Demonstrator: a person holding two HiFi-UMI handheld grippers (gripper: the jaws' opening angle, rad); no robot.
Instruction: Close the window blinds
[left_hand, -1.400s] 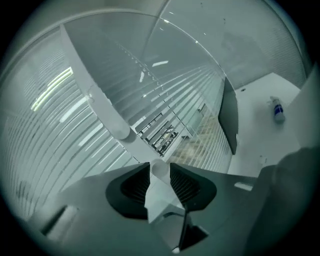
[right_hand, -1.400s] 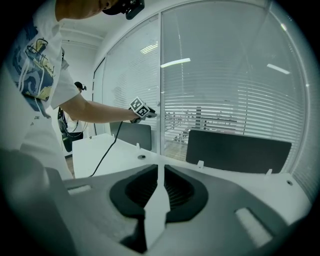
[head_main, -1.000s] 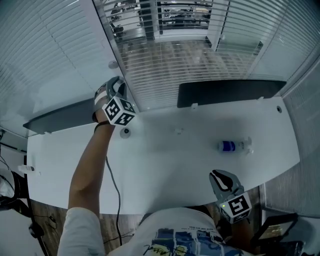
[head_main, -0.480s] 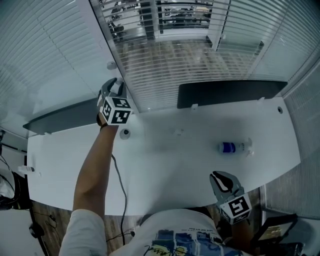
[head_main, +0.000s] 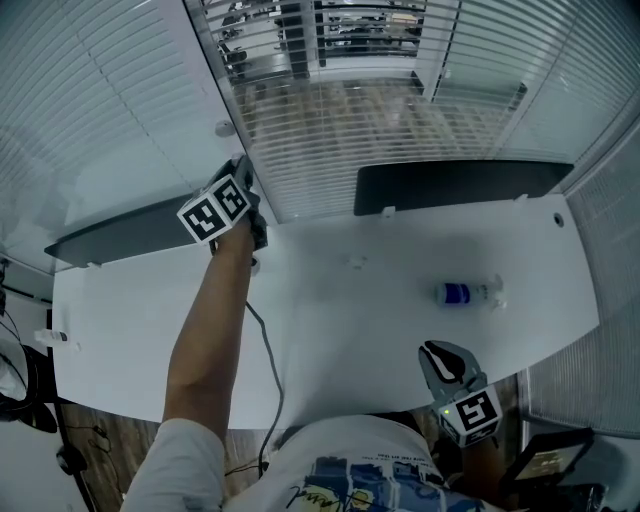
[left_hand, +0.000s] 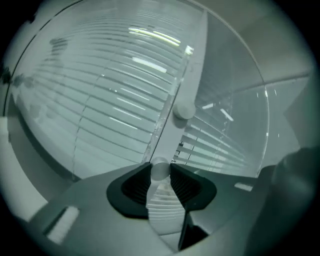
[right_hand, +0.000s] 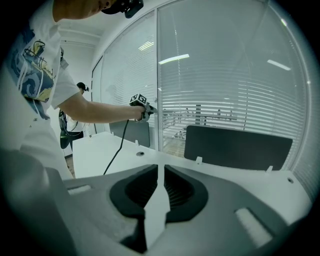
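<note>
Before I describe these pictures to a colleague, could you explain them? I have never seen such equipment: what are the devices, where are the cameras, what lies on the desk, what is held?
There is no robot: a person holds a hand tool with two fingers, a gripper, in each hand. One picture comes from a camera on the person's head, looking down; the other two come from cameras riding on the grippers. The fingers of the left gripper have just been closing and grip a small round knob on the window frame, beside the blinds. The right gripper rests near the person, empty, fingers almost together. On the desk lies a small bottle.
</note>
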